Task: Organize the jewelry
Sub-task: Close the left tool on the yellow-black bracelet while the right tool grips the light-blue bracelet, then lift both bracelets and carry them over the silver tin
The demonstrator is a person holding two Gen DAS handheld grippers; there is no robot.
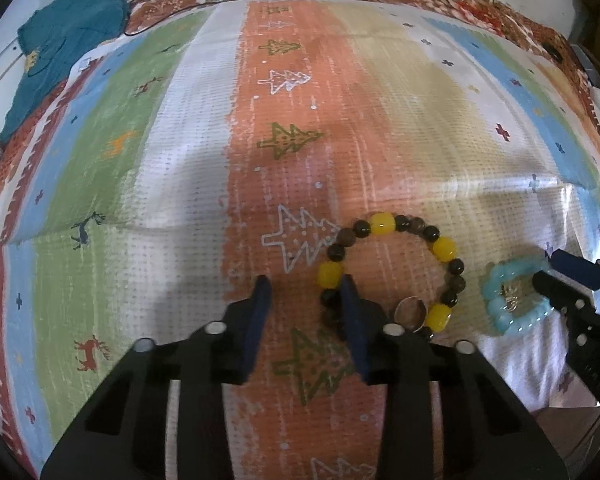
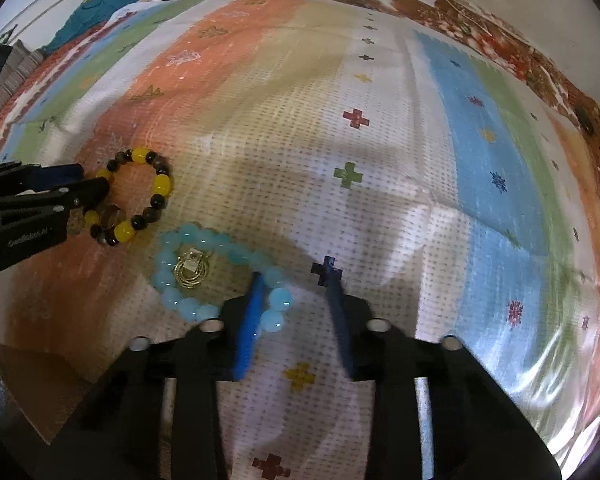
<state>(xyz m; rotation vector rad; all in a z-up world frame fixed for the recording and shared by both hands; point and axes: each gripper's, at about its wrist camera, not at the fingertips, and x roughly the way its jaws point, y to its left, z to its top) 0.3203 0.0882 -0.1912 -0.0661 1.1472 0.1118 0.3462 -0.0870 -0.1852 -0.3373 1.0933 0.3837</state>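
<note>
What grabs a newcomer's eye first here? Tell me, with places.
The yellow and dark bead bracelet lies on the orange stripe of the patterned cloth, the open left gripper at its edge. Right of it, a pale blue bead bracelet rings a gold piece, the open right gripper straddling its beads.

Open cloth (image 2: 380, 160) ahead and right — only the two bracelets, yellow (image 2: 140, 196) and blue (image 2: 216, 276), crowd the near left.
</note>
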